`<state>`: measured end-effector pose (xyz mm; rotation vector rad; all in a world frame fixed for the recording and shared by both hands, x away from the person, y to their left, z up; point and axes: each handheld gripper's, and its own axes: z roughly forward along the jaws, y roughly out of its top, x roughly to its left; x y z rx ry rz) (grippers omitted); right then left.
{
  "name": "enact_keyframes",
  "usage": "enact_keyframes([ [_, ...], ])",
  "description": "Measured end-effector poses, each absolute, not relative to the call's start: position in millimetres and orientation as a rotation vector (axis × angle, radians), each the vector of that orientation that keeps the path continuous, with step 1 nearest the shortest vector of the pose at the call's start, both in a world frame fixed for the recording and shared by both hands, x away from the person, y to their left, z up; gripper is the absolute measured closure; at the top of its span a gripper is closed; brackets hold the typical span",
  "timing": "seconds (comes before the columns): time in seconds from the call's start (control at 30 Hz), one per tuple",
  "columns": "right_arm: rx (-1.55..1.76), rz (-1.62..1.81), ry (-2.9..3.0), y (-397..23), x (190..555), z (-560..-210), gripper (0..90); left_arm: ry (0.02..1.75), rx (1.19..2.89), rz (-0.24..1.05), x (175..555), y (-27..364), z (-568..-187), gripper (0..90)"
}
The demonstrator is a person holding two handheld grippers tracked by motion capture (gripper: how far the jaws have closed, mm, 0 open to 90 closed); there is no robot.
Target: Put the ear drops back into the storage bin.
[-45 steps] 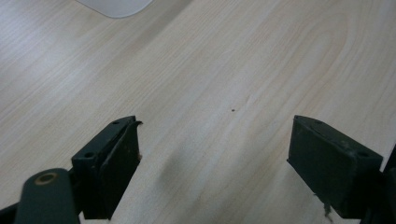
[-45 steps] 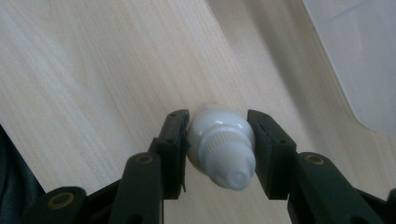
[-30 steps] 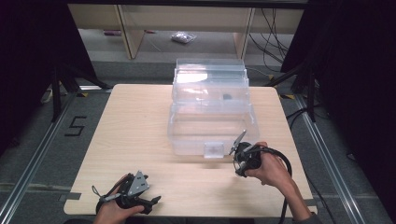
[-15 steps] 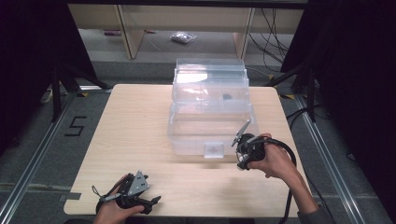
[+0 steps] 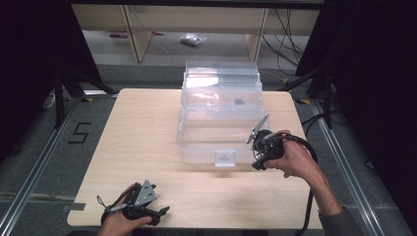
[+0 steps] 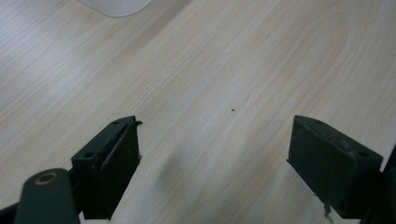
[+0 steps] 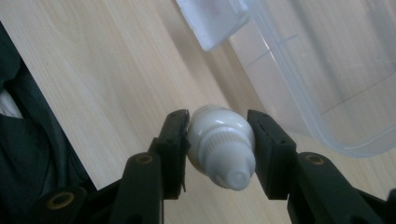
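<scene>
Wooden table (image 5: 147, 147) — right claw (image 7: 219, 142) clamps white bottle (image 7: 220, 144), raised.

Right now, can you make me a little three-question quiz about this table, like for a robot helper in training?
1. True or false: the right tongs are shut on a small white bottle.
2. What lies between the jaws of the left tongs? A) a spoon B) nothing C) a lid
3. Fill in: the clear plastic ____ stands on the wooden table.

Key: 1 true; 2 B; 3 box.
</scene>
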<state>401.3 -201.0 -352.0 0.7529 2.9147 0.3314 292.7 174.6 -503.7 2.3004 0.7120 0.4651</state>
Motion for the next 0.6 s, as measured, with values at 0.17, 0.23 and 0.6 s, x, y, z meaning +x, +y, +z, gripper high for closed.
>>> enact_keyframes([
  [0.17, 0.785, 0.336, 2.913, -201, 405, -344, 60.1, 0.714, 2.302, 0.46, 292, 174, -504, 16.0],
  [0.23, 0.773, 0.338, 2.905, -201, 408, -342, 60.1, 0.715, 2.299, 0.466, 293, 174, -504, 16.0],
  [0.6, 0.802, 0.363, 2.896, -204, 423, -329, 60.1, 0.701, 2.305, 0.469, 293, 175, -503, 16.0],
])
